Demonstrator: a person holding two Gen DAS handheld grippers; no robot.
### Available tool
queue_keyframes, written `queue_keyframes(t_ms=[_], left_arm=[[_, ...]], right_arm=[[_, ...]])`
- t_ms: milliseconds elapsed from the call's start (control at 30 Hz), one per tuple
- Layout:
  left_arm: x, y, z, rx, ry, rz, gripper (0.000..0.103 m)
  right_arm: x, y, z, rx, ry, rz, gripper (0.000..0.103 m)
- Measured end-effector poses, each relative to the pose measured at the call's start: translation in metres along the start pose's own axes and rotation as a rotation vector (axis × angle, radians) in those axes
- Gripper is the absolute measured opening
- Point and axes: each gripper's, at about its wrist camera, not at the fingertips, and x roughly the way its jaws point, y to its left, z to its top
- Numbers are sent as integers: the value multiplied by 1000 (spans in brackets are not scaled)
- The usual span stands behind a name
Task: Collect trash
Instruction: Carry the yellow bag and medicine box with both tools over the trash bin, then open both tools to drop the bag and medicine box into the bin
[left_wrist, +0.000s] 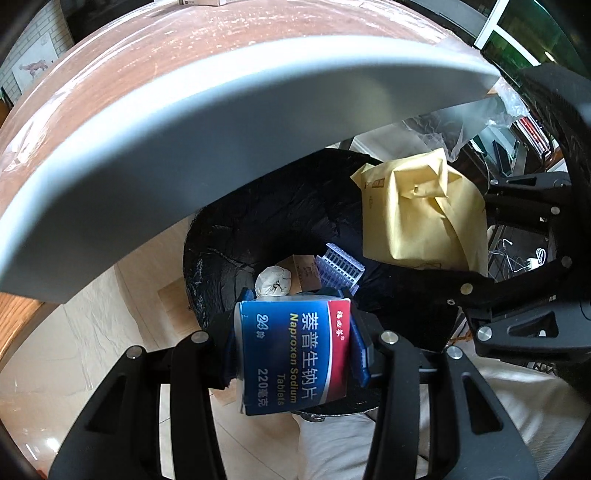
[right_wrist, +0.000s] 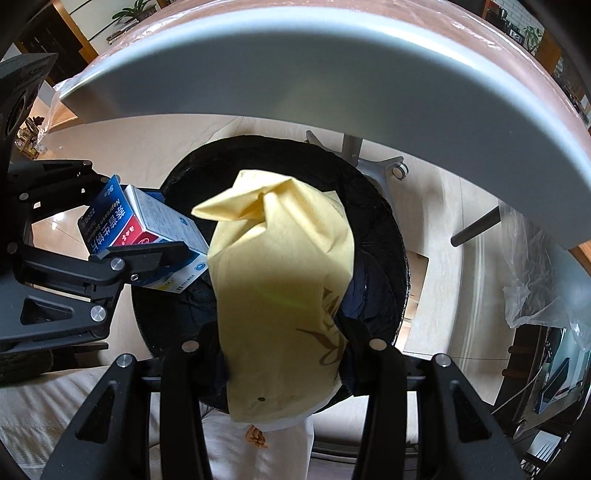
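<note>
Black-lined bin (right_wrist: 373, 236) below table edge (right_wrist: 332, 74). Left gripper (left_wrist: 295, 354) clamps medicine box (left_wrist: 293, 354); right gripper (right_wrist: 280, 354) pinches yellow bag (right_wrist: 280, 280). Release both centred over bin mouth.

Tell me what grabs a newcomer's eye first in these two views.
A blue and red medicine box clamped in the left hand-held gripper, and a crumpled yellow paper bag pinched in the right hand-held gripper. Both hang over a black-lined trash bin beside the table's pale edge.
</note>
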Motion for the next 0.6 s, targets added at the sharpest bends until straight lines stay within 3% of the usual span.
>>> queue_keyframes(t_ms=[267,300,333,400,500,600], left_arm=[[4,-3,0,21,-16,3,48],[2,-2,-1,20,-35,-18,51],[-1,-1,-1,11,-53,-42,60],[-3,5,-1,-26,-74,-31,71],[-2,15,-1,-100,-75,-74,84],[1,17,-1,-109,-52,-80,85]], right_arm=[[2,-5,2,-1,-3,-2,47],[1,-6,2,4,-9,2,55],[-1,-7,2,14,-16,7,64],[-4,-9,1,31,-30,11,69],[-5,-17,1,61,-31,21,71],[-7,-21,0,83,-34,27,74]])
